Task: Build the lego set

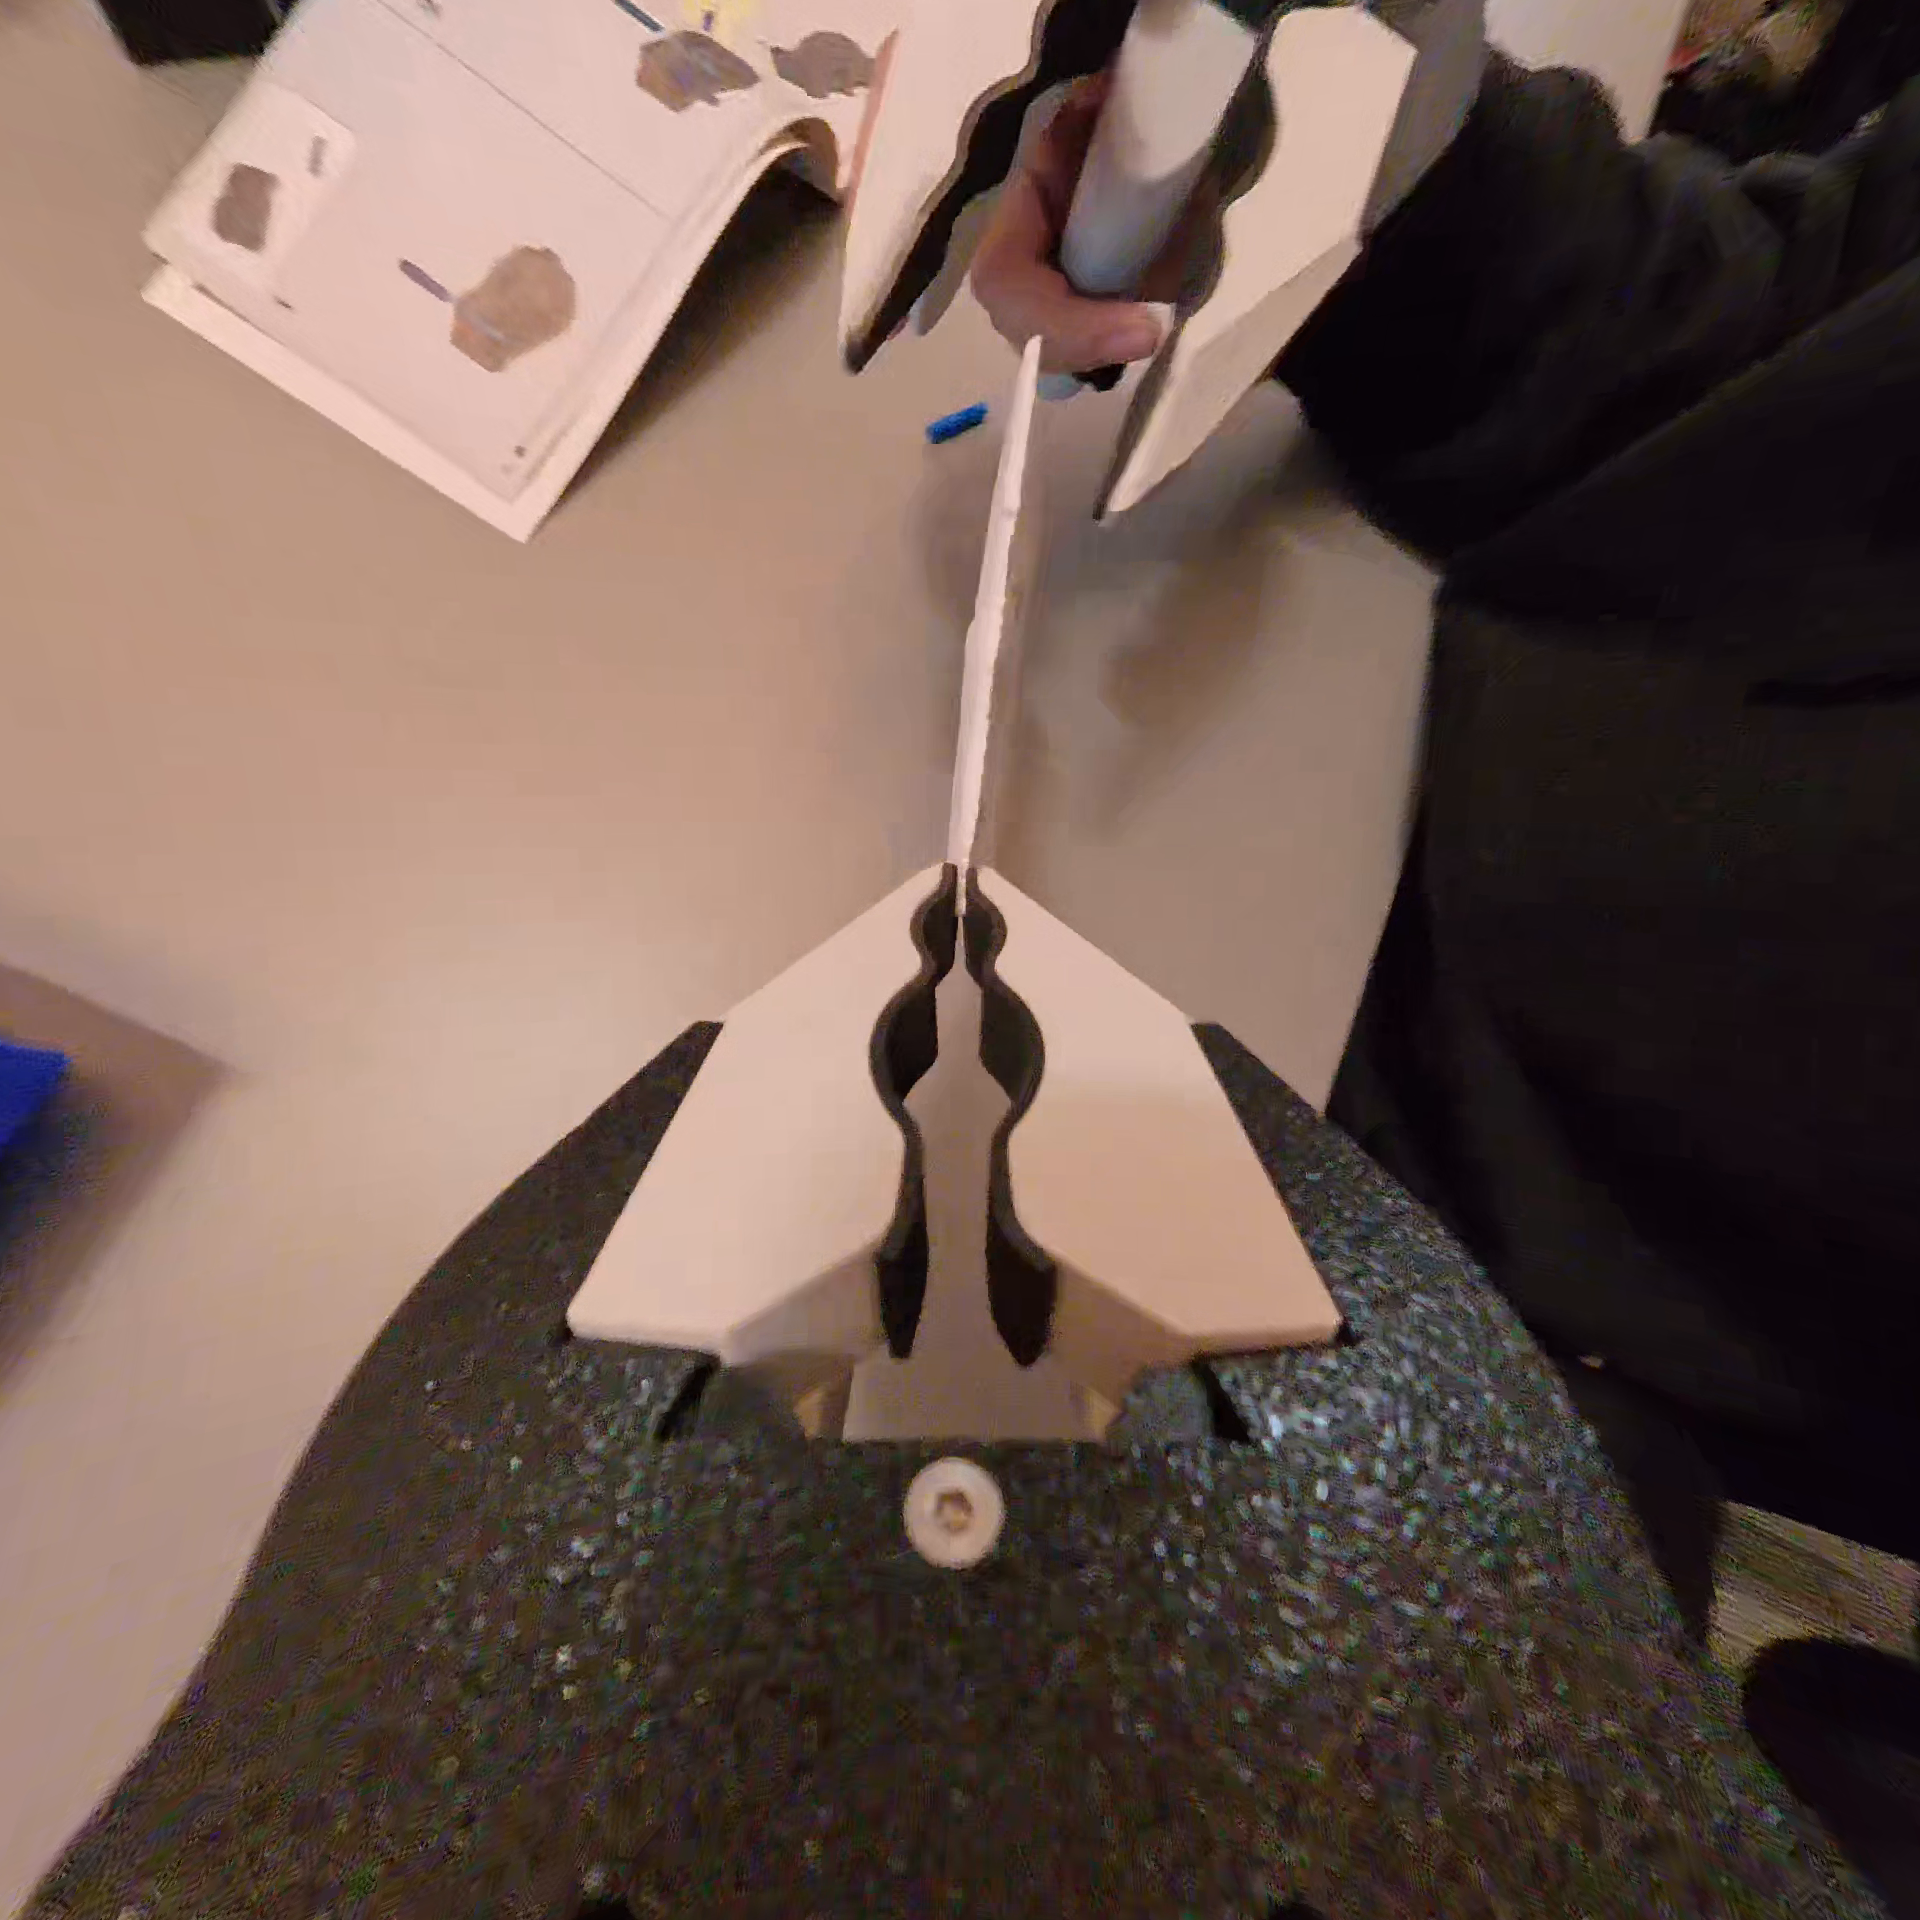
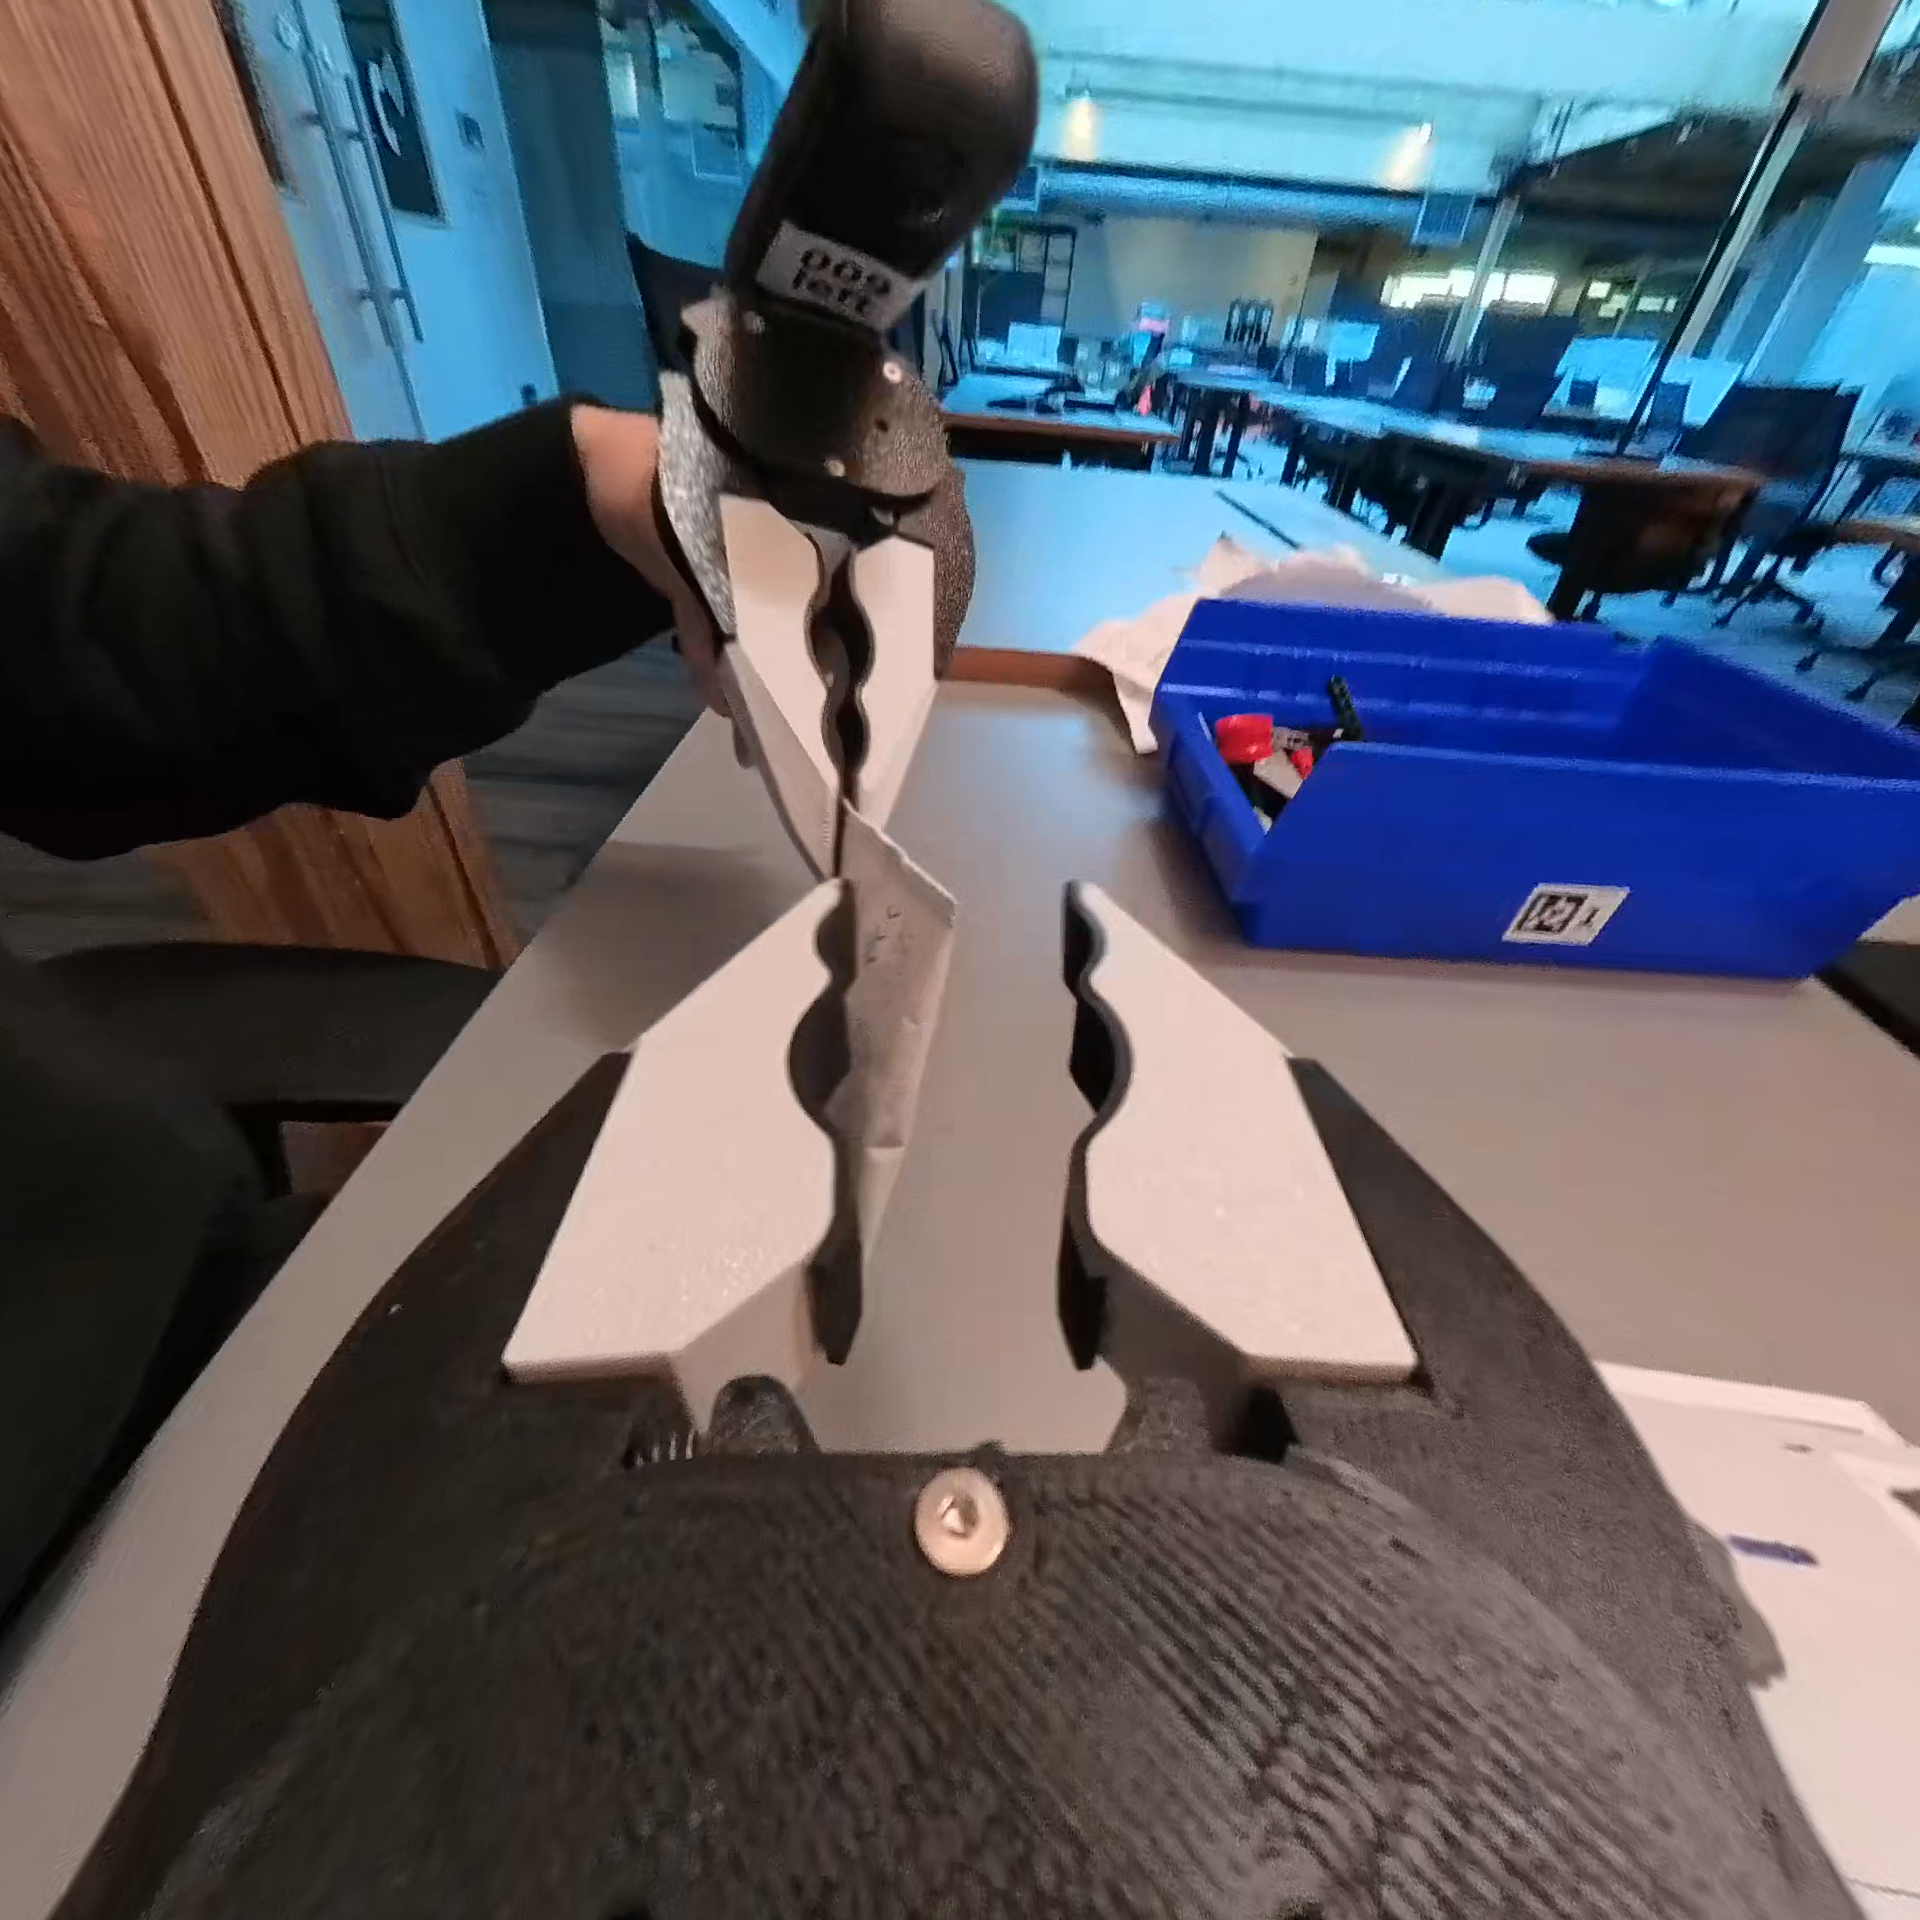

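My left gripper [image 1: 961, 878] is shut on the end of a thin white paper bag [image 1: 992, 623], seen edge-on and reaching away towards my right gripper [image 1: 987, 431]. In the right wrist view the left gripper [image 2: 842, 821] comes in from above and pinches the top corner of the bag [image 2: 894, 997]. The bag hangs down between the fingers of my right gripper [image 2: 956, 891], close to its left finger [image 2: 727, 1091]. The right gripper's jaws stand wide apart and do not press on the bag. A small blue Lego piece [image 1: 956, 424] lies on the table.
An open instruction booklet [image 1: 416, 260] lies at the far left; it also shows in the right wrist view [image 2: 1787, 1507]. A blue bin [image 2: 1558, 831] holding red, grey and black Lego parts [image 2: 1273, 748] stands on the grey table [image 2: 1351, 1091]. Crumpled white paper [image 2: 1299, 582] lies behind the bin. The tips of one gripper are about 7 cm away from the tips of the other. Both grippers' tips are roughly 20 cm from the small blue Lego piece [image 1: 956, 424].
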